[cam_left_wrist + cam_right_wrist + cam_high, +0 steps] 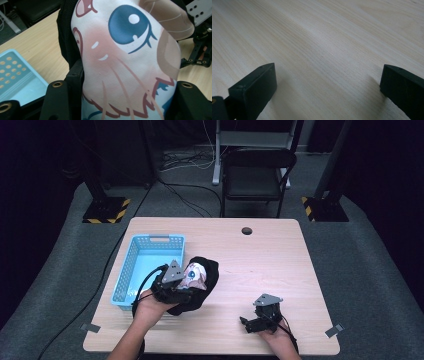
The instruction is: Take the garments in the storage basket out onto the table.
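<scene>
A soft black cushion [206, 270] with a cartoon face printed on its pale front hangs just above the wooden table [260, 260], right of the blue basket [131, 265]. My left gripper [187, 281] is shut on its near end. In the left gripper view the big blue eye and pink cheek of the cushion [125, 50] bulge between my left gripper's [122, 86] black jaws, which press on both sides. My right gripper [248, 324] rests low at the front right of the table, open, and in the right gripper view my right gripper [327, 82] has only bare wood between its jaws.
The blue perforated basket [17, 75] stands at the table's left side, close beside the held cushion. A small round hole [246, 230] sits near the far edge. A black chair [255, 175] stands behind the table. My right gripper [197, 55] lies beyond the cushion.
</scene>
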The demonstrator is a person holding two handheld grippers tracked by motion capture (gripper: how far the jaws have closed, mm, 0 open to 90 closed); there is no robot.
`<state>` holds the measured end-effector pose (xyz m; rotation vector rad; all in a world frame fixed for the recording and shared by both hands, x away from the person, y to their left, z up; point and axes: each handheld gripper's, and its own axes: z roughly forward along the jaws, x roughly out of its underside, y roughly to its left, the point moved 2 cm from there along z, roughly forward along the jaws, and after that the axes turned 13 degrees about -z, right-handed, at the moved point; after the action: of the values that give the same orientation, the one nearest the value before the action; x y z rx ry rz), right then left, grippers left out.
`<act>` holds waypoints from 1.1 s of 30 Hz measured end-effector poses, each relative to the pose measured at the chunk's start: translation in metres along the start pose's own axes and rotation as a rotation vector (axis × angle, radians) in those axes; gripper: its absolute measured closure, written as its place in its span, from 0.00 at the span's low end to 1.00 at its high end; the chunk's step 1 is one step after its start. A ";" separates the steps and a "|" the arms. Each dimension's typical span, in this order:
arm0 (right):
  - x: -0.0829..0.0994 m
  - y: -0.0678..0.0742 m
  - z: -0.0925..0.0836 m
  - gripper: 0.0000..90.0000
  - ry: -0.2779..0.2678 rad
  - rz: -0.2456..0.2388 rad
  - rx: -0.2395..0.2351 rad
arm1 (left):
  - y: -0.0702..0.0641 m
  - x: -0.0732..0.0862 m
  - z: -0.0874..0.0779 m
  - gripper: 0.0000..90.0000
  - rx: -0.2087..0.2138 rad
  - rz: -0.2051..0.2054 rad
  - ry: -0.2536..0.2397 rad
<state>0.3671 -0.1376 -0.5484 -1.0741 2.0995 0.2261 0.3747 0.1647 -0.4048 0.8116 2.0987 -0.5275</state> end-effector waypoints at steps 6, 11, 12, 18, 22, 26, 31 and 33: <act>0.000 0.000 0.000 0.00 0.000 0.000 0.000 | -0.009 0.001 0.006 0.47 0.025 0.018 0.017; 0.000 0.000 0.000 0.00 0.000 0.000 0.000 | -0.016 0.003 0.013 0.47 0.046 0.031 0.034; 0.000 0.000 0.000 0.00 0.000 0.000 0.000 | -0.017 0.004 0.015 0.47 0.050 0.032 0.039; 0.000 0.000 0.000 0.00 0.000 0.000 0.000 | -0.024 0.006 0.021 0.47 0.069 0.048 0.059; 0.000 0.000 0.000 0.00 0.000 0.000 0.000 | -0.029 0.007 0.025 0.47 0.078 0.055 0.067; 0.000 0.000 0.000 0.00 0.000 0.000 0.000 | -0.033 0.009 0.029 0.47 0.096 0.059 0.077; 0.000 0.000 0.000 0.00 0.000 0.000 0.000 | -0.039 0.012 0.036 0.47 0.105 0.068 0.090; 0.000 0.000 0.000 0.00 0.000 0.001 0.000 | -0.041 0.013 0.039 0.47 0.109 0.072 0.096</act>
<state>0.3671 -0.1375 -0.5484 -1.0734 2.0997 0.2270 0.3606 0.1170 -0.4348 0.9888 2.1340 -0.5779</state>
